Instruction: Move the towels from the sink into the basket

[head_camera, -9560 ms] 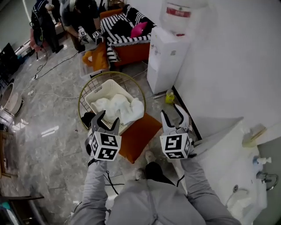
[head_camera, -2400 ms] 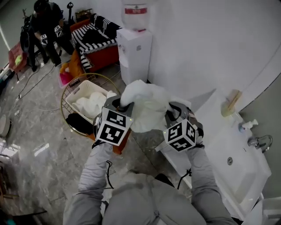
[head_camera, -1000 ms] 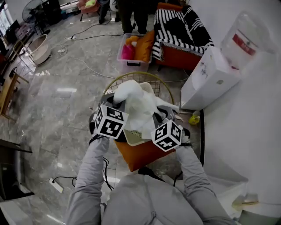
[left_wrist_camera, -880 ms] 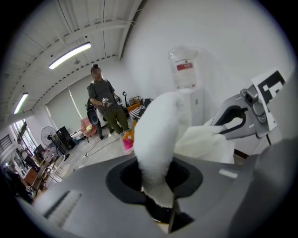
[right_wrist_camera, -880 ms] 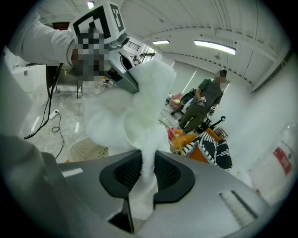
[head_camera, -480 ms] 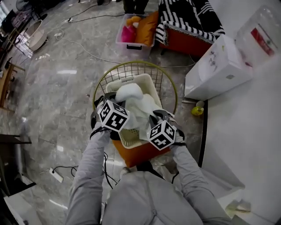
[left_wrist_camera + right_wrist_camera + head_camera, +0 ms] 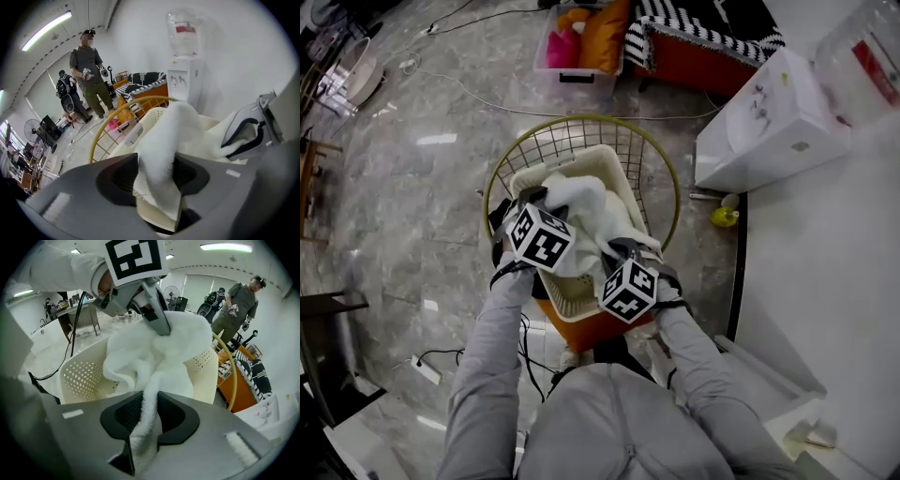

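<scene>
Both grippers have sunk lower than they were half a second earlier, and the bunched white terry towel (image 7: 581, 202) strung between them now sags into the cream perforated plastic basket (image 7: 570, 292) instead of riding above its rim.

At this moment the left gripper (image 7: 528, 200) sits at the basket's left edge. Its jaws have just been opening; the left gripper view (image 7: 157, 173) shows them standing partly apart, with a thick fold of the towel (image 7: 173, 131) still passing between them but no longer pinched. The right gripper (image 7: 630, 251) is at the basket's near right side. Seen in its own view, the right gripper (image 7: 149, 416) has its jaws closed tight on a thin fold of the towel (image 7: 154, 348), which rises from the grip into a loose mound above the basket's wall (image 7: 84, 376). That same view shows the other gripper's jaw tips reaching into the top of the mound.

The cream basket sits inside a round gold wire frame (image 7: 581, 122), and other white cloth already lies in it under the hanging towel. An orange block (image 7: 591, 328) shows just below the basket's near edge. The person's grey sleeves (image 7: 487, 337) reach down to both tools.

On the grey marbled floor (image 7: 412, 187) beyond the basket stands a clear plastic bin (image 7: 577, 47) holding pink and orange things, beside a black-and-white striped sofa (image 7: 703, 23). A white water dispenser (image 7: 769, 122) stands to the right. A person in a grey-green shirt (image 7: 89, 61) stands in the background.
</scene>
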A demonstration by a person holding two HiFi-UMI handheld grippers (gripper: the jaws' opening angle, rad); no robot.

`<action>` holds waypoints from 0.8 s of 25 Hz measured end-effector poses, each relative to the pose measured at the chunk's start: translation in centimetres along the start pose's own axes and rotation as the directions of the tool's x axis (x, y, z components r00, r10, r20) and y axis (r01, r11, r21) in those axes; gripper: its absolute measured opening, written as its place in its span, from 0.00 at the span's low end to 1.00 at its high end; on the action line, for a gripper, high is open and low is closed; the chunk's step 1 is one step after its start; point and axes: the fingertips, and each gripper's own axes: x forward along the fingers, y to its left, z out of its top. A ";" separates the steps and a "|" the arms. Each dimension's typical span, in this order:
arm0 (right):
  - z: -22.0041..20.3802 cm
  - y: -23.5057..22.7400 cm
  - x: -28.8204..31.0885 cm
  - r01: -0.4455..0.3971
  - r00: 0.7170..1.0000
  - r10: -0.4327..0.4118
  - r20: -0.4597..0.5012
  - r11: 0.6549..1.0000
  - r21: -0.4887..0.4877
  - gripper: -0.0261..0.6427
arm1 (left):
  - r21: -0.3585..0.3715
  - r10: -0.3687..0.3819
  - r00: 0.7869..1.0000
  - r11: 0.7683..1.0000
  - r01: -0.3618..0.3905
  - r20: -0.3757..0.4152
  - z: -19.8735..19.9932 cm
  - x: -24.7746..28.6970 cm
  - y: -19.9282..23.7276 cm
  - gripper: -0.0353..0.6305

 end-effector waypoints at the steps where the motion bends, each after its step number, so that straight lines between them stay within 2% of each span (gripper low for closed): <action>1: -0.1 0.0 0.1 -0.006 1.000 0.006 0.000 1.000 0.007 0.14 | -0.003 -0.003 1.000 1.000 0.003 -0.001 0.0 0.1 0.1 0.43; 11: 0.1 -0.5 -0.2 0.011 1.000 -0.012 0.001 0.999 0.049 0.16 | -0.023 0.010 1.000 1.000 -0.010 0.012 -0.6 -1.0 1.0 0.48; 20: 1.6 -1.3 -2.9 0.109 0.993 -0.114 0.045 0.990 0.088 0.21 | -0.043 0.028 0.997 0.999 -0.025 0.071 -0.8 -4.8 1.2 0.48</action>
